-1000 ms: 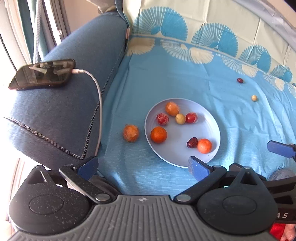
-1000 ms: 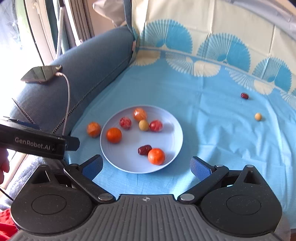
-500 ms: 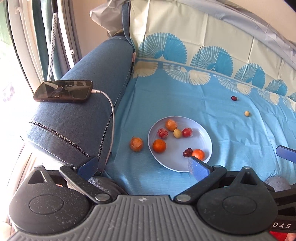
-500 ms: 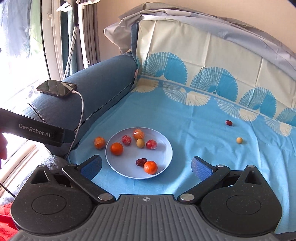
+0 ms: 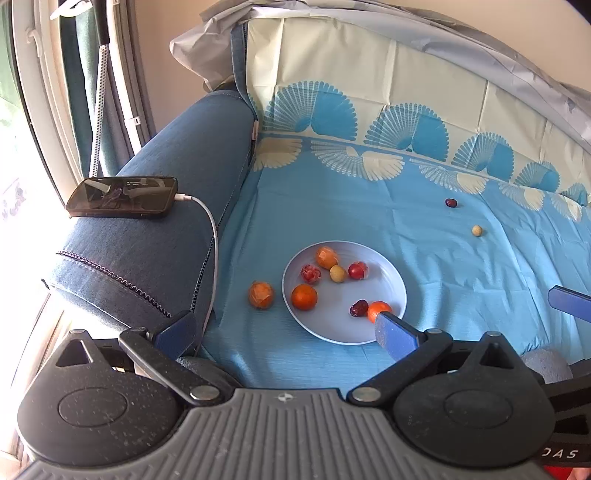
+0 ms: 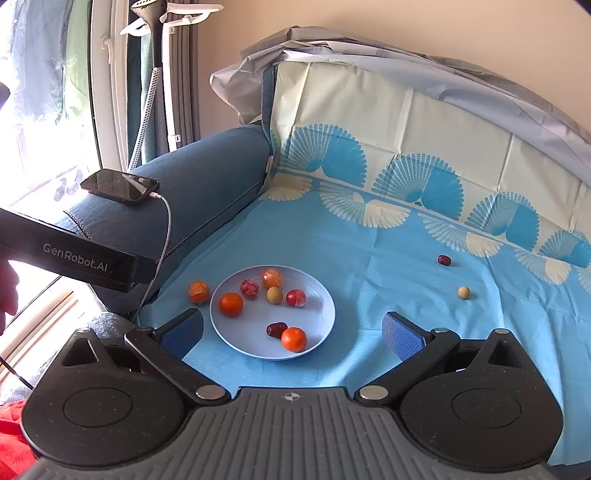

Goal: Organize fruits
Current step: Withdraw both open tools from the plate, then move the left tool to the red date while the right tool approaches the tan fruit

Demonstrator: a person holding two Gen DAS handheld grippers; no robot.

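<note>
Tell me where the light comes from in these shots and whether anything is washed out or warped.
Left wrist view: window daylight blows out the left edge and reflects in the phone; fisheye bends the window frame. Right wrist view: same overexposed left side, fruit on the plate casts soft shadows to the right, all in sharp focus.

You face a blue sofa armrest [image 6: 207, 177] on the left, carrying a phone [image 6: 120, 185] on a white charging cable [image 6: 167, 229]. A light blue patterned cloth [image 6: 388, 280] covers the seat and backrest. A beige wall [image 6: 406, 26] stands behind. Bright daylight enters through the left window [image 6: 44, 110].
</note>
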